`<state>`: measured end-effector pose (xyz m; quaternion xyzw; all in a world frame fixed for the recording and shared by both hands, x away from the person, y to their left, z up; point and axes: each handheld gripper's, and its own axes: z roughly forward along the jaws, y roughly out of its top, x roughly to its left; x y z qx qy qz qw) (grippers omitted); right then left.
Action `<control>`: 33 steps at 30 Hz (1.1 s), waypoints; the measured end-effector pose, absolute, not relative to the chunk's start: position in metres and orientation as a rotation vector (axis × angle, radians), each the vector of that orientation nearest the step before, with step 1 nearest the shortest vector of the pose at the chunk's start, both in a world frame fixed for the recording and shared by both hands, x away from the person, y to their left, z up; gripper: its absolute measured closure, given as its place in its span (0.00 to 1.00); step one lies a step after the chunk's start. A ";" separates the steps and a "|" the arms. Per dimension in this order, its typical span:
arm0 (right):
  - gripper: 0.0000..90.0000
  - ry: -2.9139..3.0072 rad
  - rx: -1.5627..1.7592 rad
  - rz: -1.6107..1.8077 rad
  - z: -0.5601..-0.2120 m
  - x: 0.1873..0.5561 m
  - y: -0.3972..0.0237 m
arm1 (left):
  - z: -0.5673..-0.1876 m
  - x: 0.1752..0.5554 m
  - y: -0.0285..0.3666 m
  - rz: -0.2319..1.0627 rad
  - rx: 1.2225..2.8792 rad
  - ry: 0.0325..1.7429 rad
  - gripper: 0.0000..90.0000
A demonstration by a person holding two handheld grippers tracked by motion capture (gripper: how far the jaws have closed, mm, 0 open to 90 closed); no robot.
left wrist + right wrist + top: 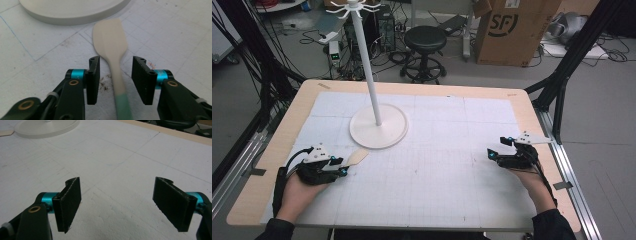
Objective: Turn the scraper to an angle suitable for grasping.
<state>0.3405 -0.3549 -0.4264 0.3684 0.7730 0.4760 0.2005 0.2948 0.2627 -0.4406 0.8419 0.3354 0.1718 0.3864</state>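
Observation:
A cream spatula with a green handle end lies flat on the white mat, its blade pointing toward the white stand's round base. My left gripper is open, its two jaws on either side of the spatula's neck with gaps on both sides; in the high view my left gripper sits at the table's left front. At the right side of the table my right gripper is wide open over bare mat, with nothing between the jaws of my right gripper.
The stand's tall white pole rises from the base to a crown of hooks. The mat covers most of the wooden table. Beyond the table are a black stool and a cardboard box.

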 end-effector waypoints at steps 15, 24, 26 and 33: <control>0.24 2.166 1.023 1.329 -0.427 0.340 -0.354 | -0.443 0.292 0.254 0.413 2.137 0.956 0.89; 0.24 2.158 1.032 1.331 -0.426 0.340 -0.355 | -0.436 0.292 0.255 0.356 2.128 0.907 0.90; 0.24 2.159 1.031 1.329 -0.426 0.340 -0.355 | -0.431 0.290 0.251 0.348 2.117 0.864 0.90; 0.24 2.153 1.022 1.335 -0.425 0.340 -0.354 | -0.407 0.294 0.221 0.329 2.132 0.686 0.90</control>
